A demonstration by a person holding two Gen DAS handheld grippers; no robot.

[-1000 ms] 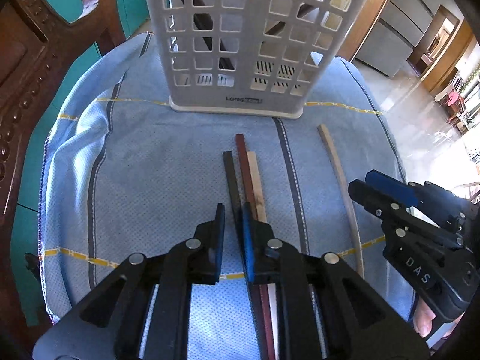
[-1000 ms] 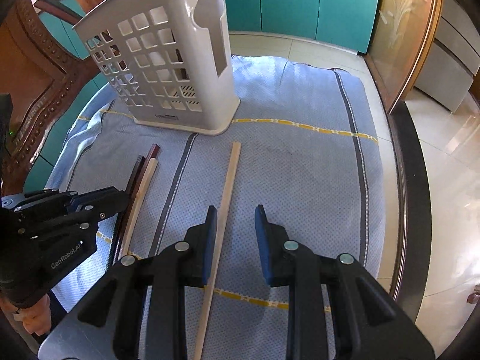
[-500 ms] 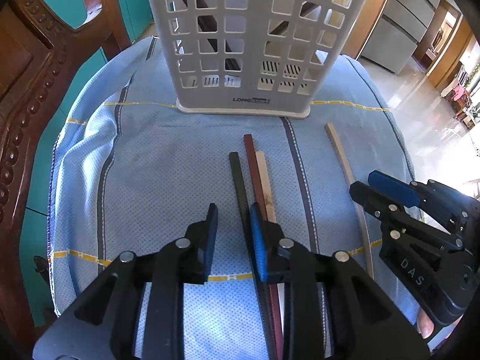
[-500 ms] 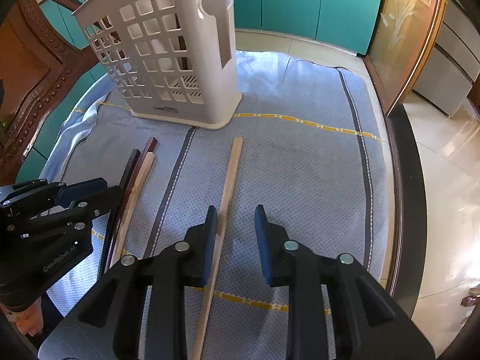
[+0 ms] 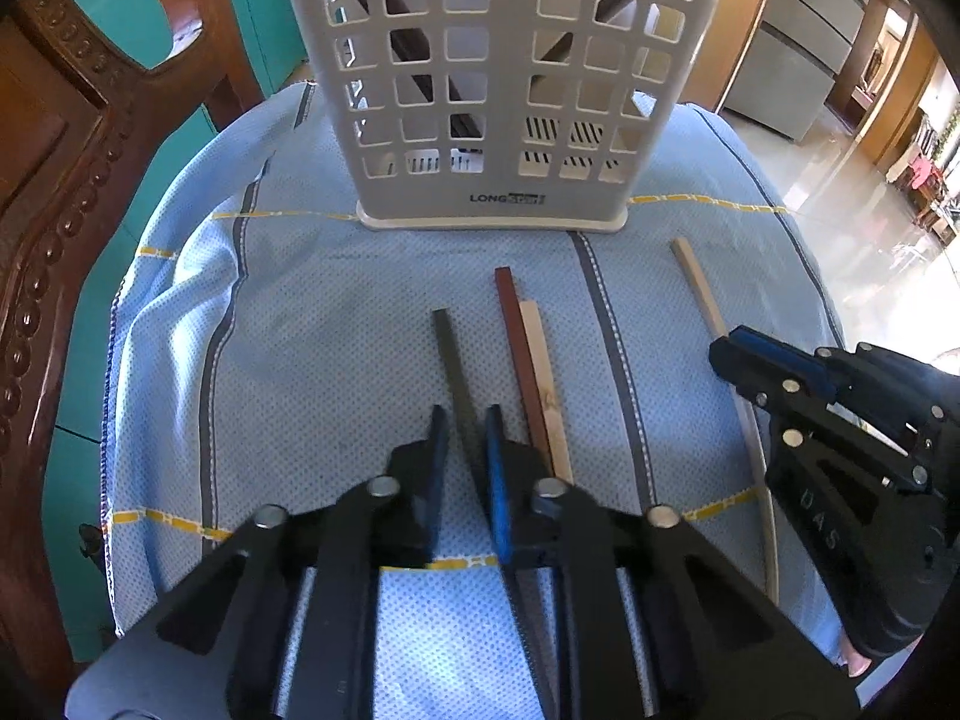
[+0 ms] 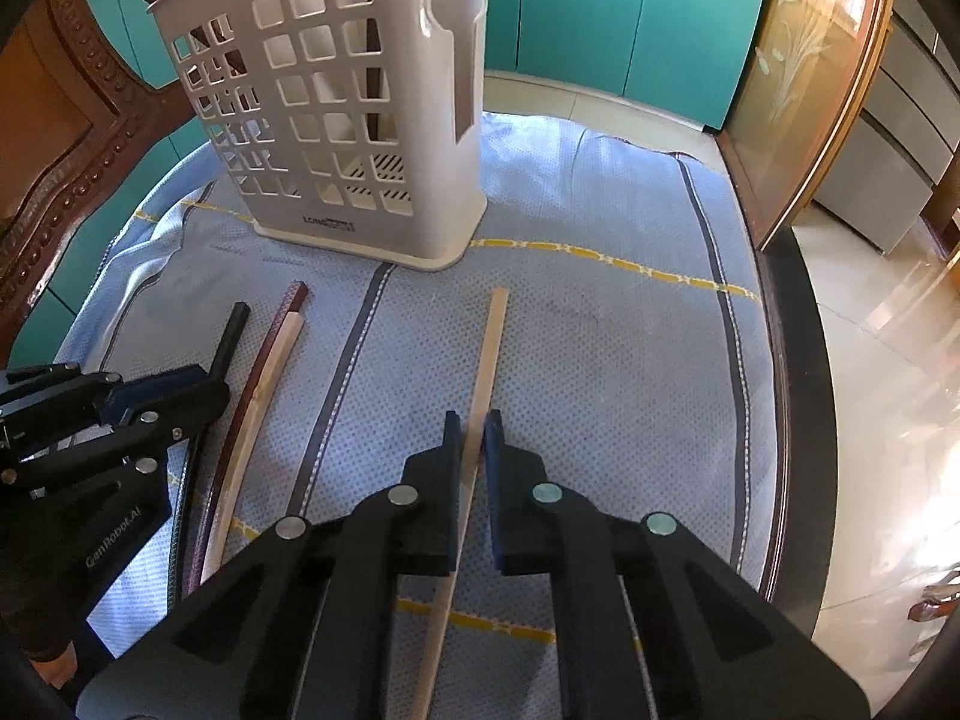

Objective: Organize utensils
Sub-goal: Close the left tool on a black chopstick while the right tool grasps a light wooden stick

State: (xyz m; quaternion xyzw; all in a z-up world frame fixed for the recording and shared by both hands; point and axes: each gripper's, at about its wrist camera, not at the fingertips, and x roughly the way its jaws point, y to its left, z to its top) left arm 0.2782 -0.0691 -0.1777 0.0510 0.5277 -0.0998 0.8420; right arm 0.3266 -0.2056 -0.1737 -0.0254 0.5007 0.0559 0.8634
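On a table draped in a light blue cloth (image 6: 600, 330), two hand-held grippers work over a row of chopsticks laid out in front of a white slotted utensil basket (image 5: 498, 78). The left gripper (image 5: 465, 420) straddles a dark chopstick (image 5: 450, 354), its narrowly parted fingers on either side of the stick — whether they actually pinch it cannot be told from either view. Just to the right of that stick lie a reddish-brown chopstick (image 5: 516, 348) and a pale wooden one (image 5: 543, 360), side by side and touching along their length. The right gripper (image 6: 474, 429) has its fingers drawn in close around a second pale chopstick (image 6: 489, 348), which lies apart from the others beyond a grey stripe in the cloth and points toward the basket; the pads appear to meet its sides, though a firm grip cannot be confirmed. Dark sticks already stand inside the basket, visible through its square holes. A carved wooden chair (image 5: 54, 192) stands at the left — teal cabinets (image 6: 630, 18) behind.
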